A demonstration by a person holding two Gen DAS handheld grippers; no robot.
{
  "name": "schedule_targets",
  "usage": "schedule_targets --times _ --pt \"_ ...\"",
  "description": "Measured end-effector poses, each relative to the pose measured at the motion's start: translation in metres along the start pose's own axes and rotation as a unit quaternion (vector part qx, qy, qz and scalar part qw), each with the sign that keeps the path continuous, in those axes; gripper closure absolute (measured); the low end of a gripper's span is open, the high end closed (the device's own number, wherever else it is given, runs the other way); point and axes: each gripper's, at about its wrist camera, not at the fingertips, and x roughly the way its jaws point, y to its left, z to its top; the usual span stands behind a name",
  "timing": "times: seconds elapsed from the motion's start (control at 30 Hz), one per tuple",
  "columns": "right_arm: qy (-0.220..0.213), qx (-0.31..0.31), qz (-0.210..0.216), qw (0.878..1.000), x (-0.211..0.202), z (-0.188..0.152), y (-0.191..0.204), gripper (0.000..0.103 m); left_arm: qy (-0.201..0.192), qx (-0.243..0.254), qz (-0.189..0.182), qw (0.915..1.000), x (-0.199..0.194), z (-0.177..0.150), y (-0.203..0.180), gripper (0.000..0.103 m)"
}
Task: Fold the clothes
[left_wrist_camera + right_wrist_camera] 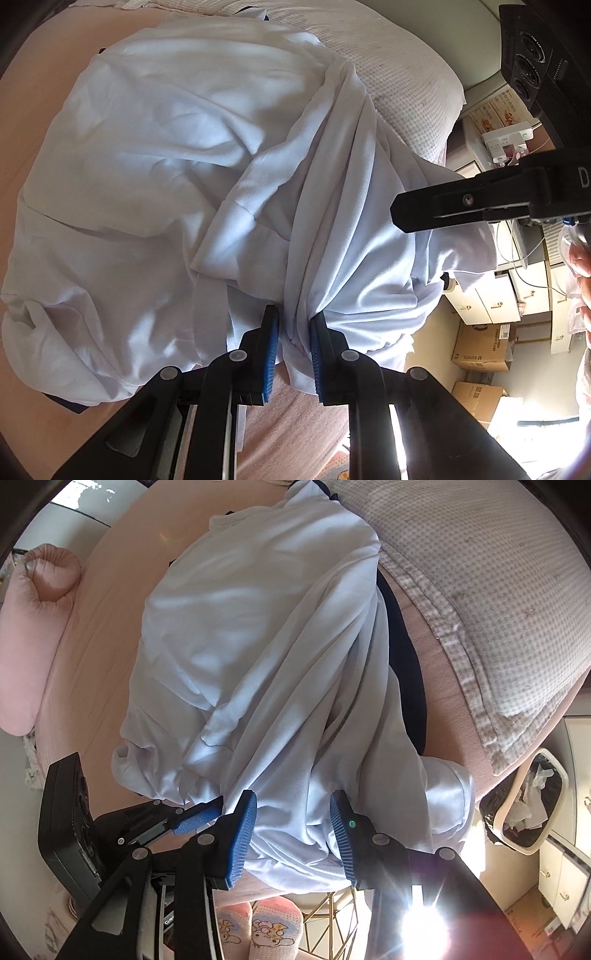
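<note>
Nearest the lens in the left wrist view, the left gripper (293, 332) has its blue pads (270, 354) drawn close together, pinching a gathered bunch of the white garment (155, 155); taut pleats fan upward from the pinch. In the right wrist view the right gripper (293, 814) stands with its pads (243, 834) set well apart, and a fold of the same white garment (258, 657) lies between them (whether the pads actually press the cloth I cannot tell, since the fabric drapes loosely over both). The left gripper (195, 819) shows low at the left of that view, its blue tips closed on the hem just beside the right one.

Below the right gripper, a person's patterned socks (258, 930) stand on the floor.

Beyond the grippers the garment spreads crumpled over the pink bed sheet (44, 96), its near edge lifted and its far part lying flat. A dark cloth (402, 664) peeks from under its right side. Further out lies a checked blanket (491, 590), and a pink pillow (33, 635) sits at the bed's left edge. Off the bed to the right are a waste bin (528, 805), white cabinets (491, 299) and cardboard boxes (484, 347).
</note>
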Motion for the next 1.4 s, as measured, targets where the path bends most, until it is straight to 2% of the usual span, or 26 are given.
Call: schedule_targets --times 0.2,0.37,0.4,0.43,0.53,0.67,0.77,0.83,0.87,0.93,0.97,1.0,1.1,1.27,1.4 --pt "-0.001 -0.024 0.012 1.0 0.009 0.0 0.011 0.062 0.001 -0.005 0.003 1.0 -0.007 -0.006 0.013 0.088" --pt "-0.002 -0.042 -0.005 0.999 0.025 0.006 0.022 0.063 -0.004 -0.012 0.009 0.9999 -0.014 -0.01 0.02 0.089" --pt "-0.002 -0.04 -0.004 0.999 0.028 0.006 0.023 0.066 -0.004 -0.013 0.009 0.9999 -0.016 -0.011 0.021 0.089" --pt "-0.003 -0.041 -0.004 0.999 0.03 0.006 0.024 0.076 -0.005 -0.013 0.011 0.9998 -0.017 -0.012 0.022 0.089" --pt "-0.008 -0.049 0.008 0.999 0.029 0.003 0.029 0.088 -0.006 -0.013 0.014 0.9998 -0.023 -0.015 0.022 0.089" --pt "-0.012 -0.052 0.056 0.997 0.026 0.0 0.033 0.092 -0.005 -0.01 0.007 0.9999 -0.031 -0.02 0.025 0.089" --pt "-0.016 -0.062 0.072 0.995 0.026 -0.001 0.039 0.092 0.012 -0.027 -0.005 0.9996 -0.034 -0.016 0.029 0.087" --pt "-0.015 -0.063 0.075 0.995 0.028 0.0 0.043 0.092 0.011 -0.043 -0.016 0.9989 -0.038 -0.011 0.033 0.084" --pt "-0.014 -0.064 0.077 0.995 0.028 0.0 0.045 0.092 0.011 -0.051 -0.021 0.9984 -0.04 -0.009 0.034 0.079" --pt "-0.013 -0.066 0.08 0.995 0.029 0.001 0.048 0.092 0.003 -0.049 -0.023 0.9985 -0.043 -0.007 0.031 0.063" --pt "-0.012 -0.066 0.081 0.994 0.029 0.001 0.05 0.092 0.0 -0.047 -0.024 0.9986 -0.044 -0.007 0.03 0.051" --pt "-0.012 -0.067 0.083 0.994 0.029 0.002 0.052 0.092 -0.004 -0.044 -0.026 0.9987 -0.045 -0.007 0.028 0.049" --pt "-0.011 -0.076 0.084 0.993 0.028 0.002 0.06 0.092 -0.017 -0.032 -0.037 0.9986 -0.053 -0.009 0.02 0.046" --pt "-0.009 -0.078 0.087 0.993 0.028 0.004 0.067 0.092 -0.038 -0.014 -0.016 0.9991 -0.046 -0.003 0.004 0.044" --pt "-0.009 -0.078 0.09 0.993 0.027 0.003 0.064 0.092 -0.036 -0.034 -0.048 0.9976 -0.038 -0.002 0.012 0.044"
